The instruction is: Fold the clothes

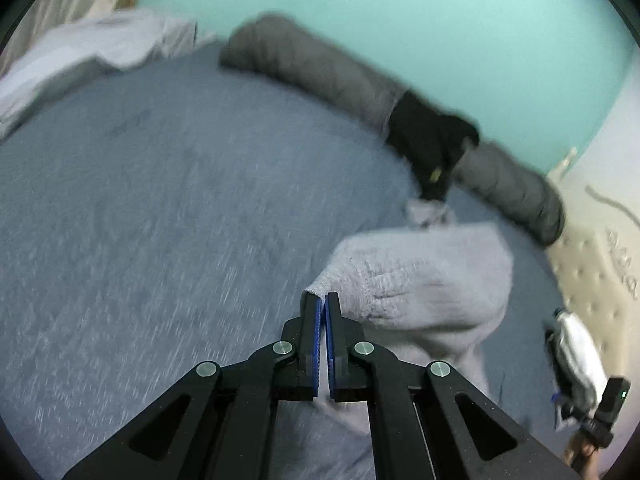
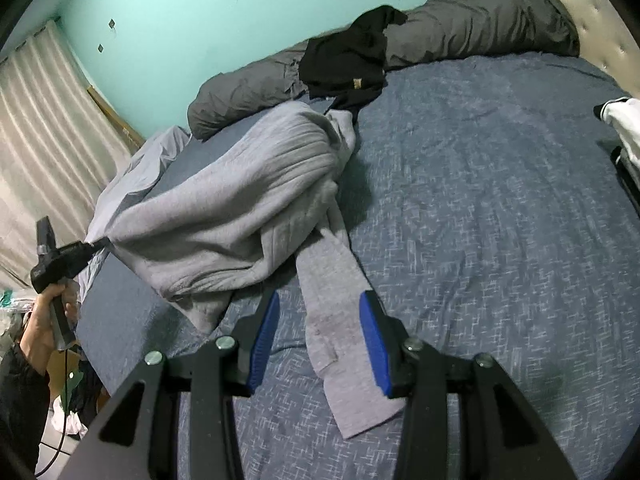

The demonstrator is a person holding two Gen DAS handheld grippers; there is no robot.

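A light grey sweater (image 2: 224, 208) lies bunched on the blue bed (image 2: 480, 240). One sleeve (image 2: 336, 320) trails toward me. My right gripper (image 2: 320, 297) is open and hangs just over the bed. The sleeve lies flat between its blue pads (image 2: 374, 336), which do not press on it. At the left, a hand (image 2: 44, 312) holds my left gripper (image 2: 100, 245), shut on the sweater's edge and pulling it taut off the bed's side. In the blurred left wrist view, the left gripper (image 1: 323, 299) pinches the edge of the sweater (image 1: 420, 276).
A long grey rolled duvet (image 2: 480, 20) runs along the teal wall with a black garment (image 2: 344, 64) draped over it. A pale sheet (image 2: 132, 172) hangs at the bed's left corner by a curtain (image 2: 40, 140). A white garment (image 2: 624, 120) sits at the right edge.
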